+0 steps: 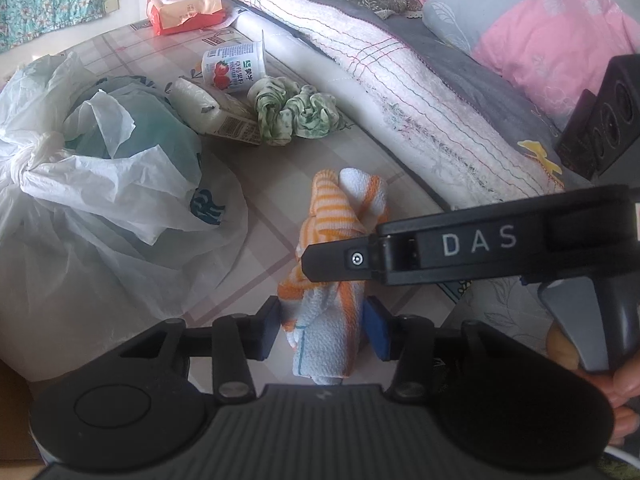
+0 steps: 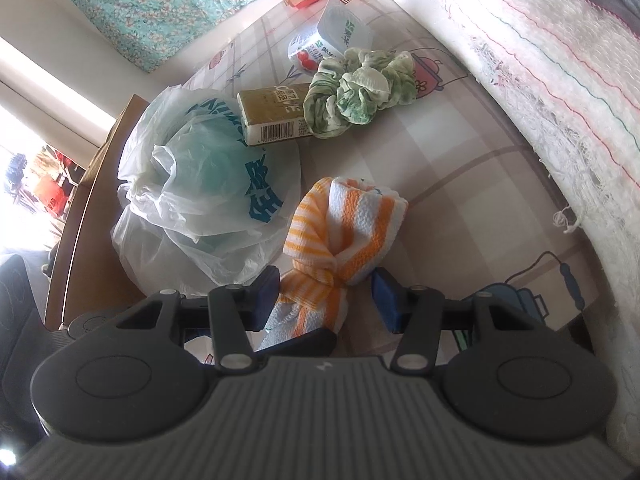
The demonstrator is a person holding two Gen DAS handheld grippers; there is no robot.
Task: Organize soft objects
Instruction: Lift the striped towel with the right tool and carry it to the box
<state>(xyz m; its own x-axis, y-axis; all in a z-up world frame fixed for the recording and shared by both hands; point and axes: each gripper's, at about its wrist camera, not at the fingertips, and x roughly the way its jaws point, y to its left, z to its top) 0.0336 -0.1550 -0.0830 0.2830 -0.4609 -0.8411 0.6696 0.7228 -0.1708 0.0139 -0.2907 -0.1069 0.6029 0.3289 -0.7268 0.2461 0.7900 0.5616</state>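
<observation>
Slumping at the left of the checked worktop point(image 1: 256, 184): one thin, crinkled white plastic bag point(image 1: 100, 208), knotted at its left side and cradling one translucent teal plastic bag point(image 1: 160, 132) in its folds. Lying on its side farther back: one white plastic yoghurt cup point(image 1: 232, 66) with a strawberry print, contents not showing. Lying flat beside it: one olive cardboard carton point(image 2: 272, 114) with a barcode on its near face. Sitting at the far end: one red and cream paper packet point(image 1: 184, 14), torn open.

Bunching just right of the carton: one ruffled green-and-white fabric scrunchie point(image 1: 296, 112). Draping along the right, over the bed edge: one white waffle-weave blanket point(image 1: 400, 80) with thin coloured stitch lines and a frayed hem.

Lying near the middle of the worktop, twisted into a knot: one orange-and-white striped waffle-textured towel point(image 1: 348, 196).

Pinching the towel's near end between blue-padded fingers: the left gripper point(image 1: 322, 328). Straddling the knot with fingers spread, the right pad standing clear of the cloth: the right gripper point(image 2: 326, 300).
</observation>
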